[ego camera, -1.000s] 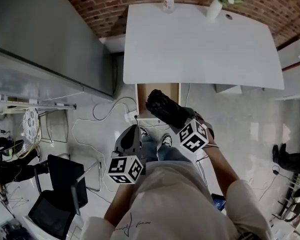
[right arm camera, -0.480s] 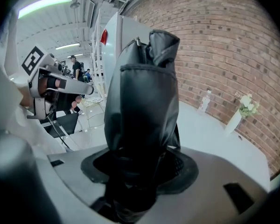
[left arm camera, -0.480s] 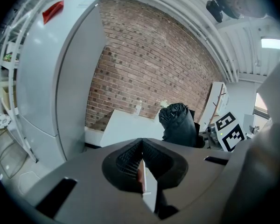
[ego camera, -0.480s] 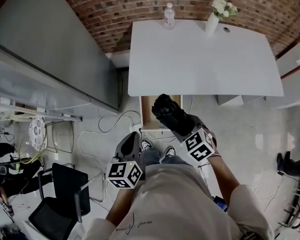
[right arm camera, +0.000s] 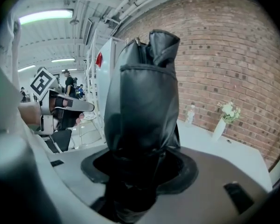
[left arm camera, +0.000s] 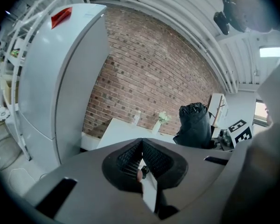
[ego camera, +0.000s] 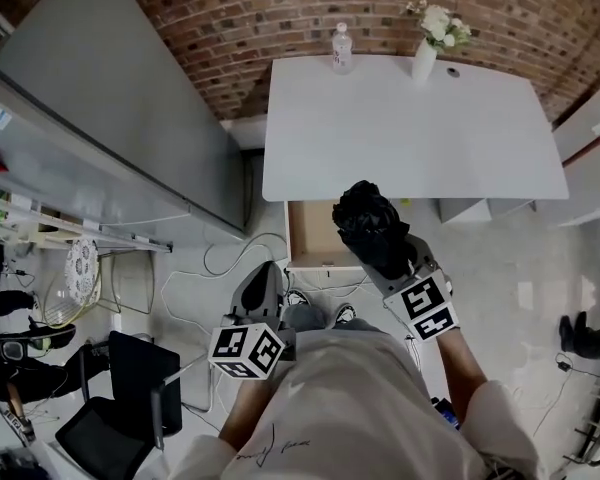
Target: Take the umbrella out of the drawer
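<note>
A black folded umbrella (ego camera: 370, 223) in its sleeve stands up out of my right gripper (ego camera: 390, 256), which is shut on its lower part. In the head view it hangs above the right side of the open wooden drawer (ego camera: 305, 238), at the front edge of the white table (ego camera: 410, 128). In the right gripper view the umbrella (right arm camera: 142, 101) fills the middle and hides the jaws of the right gripper (right arm camera: 140, 169). My left gripper (ego camera: 260, 280) hovers lower left of the drawer. Its jaws meet with nothing between them in the left gripper view (left arm camera: 141, 148), where the umbrella (left arm camera: 195, 125) shows at the right.
A water bottle (ego camera: 341, 48) and a vase of white flowers (ego camera: 427, 48) stand at the table's far edge by the brick wall. A tall grey cabinet (ego camera: 110, 138) is at the left. Cables (ego camera: 220, 258) lie on the floor. A black chair (ego camera: 120, 388) sits lower left.
My right gripper has risen with the umbrella, up from the drawer to the table's front edge. The left gripper has lifted a little.
</note>
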Tool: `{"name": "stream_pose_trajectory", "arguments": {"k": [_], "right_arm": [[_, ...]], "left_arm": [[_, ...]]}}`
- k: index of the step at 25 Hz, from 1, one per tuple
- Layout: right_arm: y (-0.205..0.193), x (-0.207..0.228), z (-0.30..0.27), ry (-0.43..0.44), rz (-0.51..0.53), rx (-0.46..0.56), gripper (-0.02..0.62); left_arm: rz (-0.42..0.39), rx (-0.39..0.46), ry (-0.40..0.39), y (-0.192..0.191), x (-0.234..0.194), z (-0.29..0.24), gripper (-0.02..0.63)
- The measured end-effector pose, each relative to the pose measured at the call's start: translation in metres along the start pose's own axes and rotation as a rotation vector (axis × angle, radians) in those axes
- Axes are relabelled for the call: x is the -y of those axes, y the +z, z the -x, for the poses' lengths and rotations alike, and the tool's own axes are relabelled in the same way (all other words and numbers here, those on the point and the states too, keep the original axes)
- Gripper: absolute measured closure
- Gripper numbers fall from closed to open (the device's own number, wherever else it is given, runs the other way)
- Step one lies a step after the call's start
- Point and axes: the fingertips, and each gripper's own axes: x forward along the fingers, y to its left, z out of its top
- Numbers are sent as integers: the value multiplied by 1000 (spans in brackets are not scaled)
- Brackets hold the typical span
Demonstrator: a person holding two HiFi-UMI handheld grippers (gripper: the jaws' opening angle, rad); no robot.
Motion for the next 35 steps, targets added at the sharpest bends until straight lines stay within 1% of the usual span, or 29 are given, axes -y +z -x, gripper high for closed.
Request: {"name": "stream_pose_trajectory", "arguments": {"k": [3,9,16,22,27,32,35], "right_arm": [[9,3,15,-19,-36,60,351],[11,1,39,-51,-70,118,351],[15,4,63,-96,-122,216,352],[17,4,72,-103,-126,247,351],[18,0,76,-93,-114,252,353],[17,-2,78,-82,-142,255,351],[17,-2,79,-77,-138,254,353]], "left_arm": [[0,27,-11,7,6,8,589],[-56,47,-11,9,15,18,589],[-88,67,-13,11,19,31,589],[-105,91,-24,15,25,40,589],[-96,108,-29,18,31,42,589],[-106,105,-42,17,36,40,589],[-109,100,-57,16,42,40,589]]}}
